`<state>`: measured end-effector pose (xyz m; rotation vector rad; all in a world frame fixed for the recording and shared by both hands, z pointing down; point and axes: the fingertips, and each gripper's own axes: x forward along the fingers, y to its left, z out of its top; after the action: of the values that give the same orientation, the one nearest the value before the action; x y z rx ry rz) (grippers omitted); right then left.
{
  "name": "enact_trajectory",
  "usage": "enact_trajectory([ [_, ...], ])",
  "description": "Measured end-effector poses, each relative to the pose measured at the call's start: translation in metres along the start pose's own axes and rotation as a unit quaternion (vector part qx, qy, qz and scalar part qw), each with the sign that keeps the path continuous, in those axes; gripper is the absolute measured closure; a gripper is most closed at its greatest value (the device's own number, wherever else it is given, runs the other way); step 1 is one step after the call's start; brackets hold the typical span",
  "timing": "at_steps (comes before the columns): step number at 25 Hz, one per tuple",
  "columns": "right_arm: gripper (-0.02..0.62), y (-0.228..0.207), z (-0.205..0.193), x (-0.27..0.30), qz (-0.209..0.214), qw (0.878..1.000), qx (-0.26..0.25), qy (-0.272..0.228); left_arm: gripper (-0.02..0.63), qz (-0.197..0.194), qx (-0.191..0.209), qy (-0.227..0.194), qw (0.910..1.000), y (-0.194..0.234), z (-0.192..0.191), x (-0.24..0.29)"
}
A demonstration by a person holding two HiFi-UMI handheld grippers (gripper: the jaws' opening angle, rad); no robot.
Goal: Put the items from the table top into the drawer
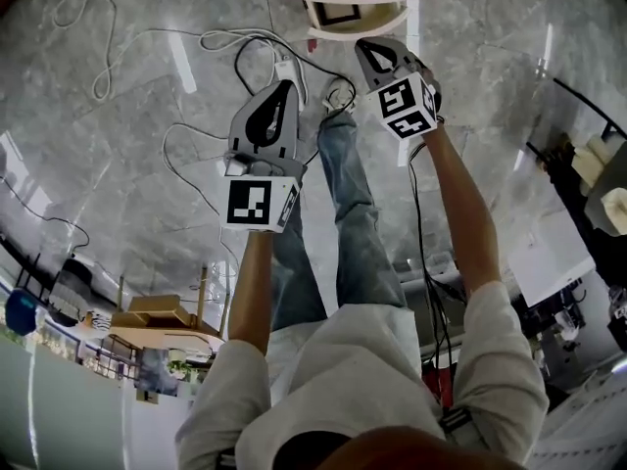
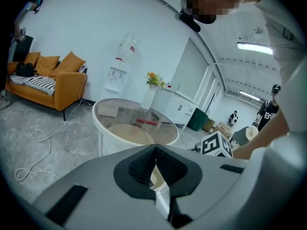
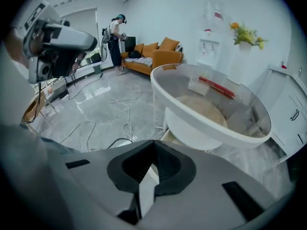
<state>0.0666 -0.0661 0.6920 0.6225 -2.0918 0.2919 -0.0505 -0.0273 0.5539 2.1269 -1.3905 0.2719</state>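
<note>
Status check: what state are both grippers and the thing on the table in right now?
left gripper: shut, nothing between its jaws
right gripper: shut, nothing between its jaws
red stick: lying flat on the table

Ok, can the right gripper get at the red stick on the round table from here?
Probably yes: nothing stands between the right gripper and the red stick lying open on the table. The gripper is shut and empty, so it must open first.
</note>
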Motion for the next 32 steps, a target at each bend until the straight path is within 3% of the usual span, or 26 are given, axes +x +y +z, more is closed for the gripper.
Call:
enact_trajectory([
  [5,0.571,0.002,0.045,-0.028,-0.006,0.999,0.003,-0.038,0.591,0.002,0.006,-0.008,0.9999,0.003,0.025,-0.004],
  [9,0.571,-0.009,0.071,-0.037,-0.005,0.998,-0.037,-0.047,0.591,0.001,0.006,-0.015,0.9999,0.005,0.038,-0.002],
  [14,0.571,-0.052,0.106,-0.036,-0.020,0.995,-0.092,-0.043,0.591,0.000,-0.005,-0.023,0.9997,0.003,0.049,0.000],
  [21,0.571,-0.119,0.149,-0.003,-0.044,0.988,-0.149,-0.011,0.591,0.003,-0.026,-0.033,0.9991,0.005,0.061,0.003],
  [29,0.568,-0.186,0.172,0.035,-0.058,0.970,-0.228,0.056,0.591,0.013,-0.038,-0.030,0.9988,0.016,0.059,0.006],
  [32,0.486,-0.197,0.170,0.044,-0.041,0.965,-0.245,0.090,0.591,0.016,-0.042,-0.032,0.9985,0.019,0.061,0.006],
])
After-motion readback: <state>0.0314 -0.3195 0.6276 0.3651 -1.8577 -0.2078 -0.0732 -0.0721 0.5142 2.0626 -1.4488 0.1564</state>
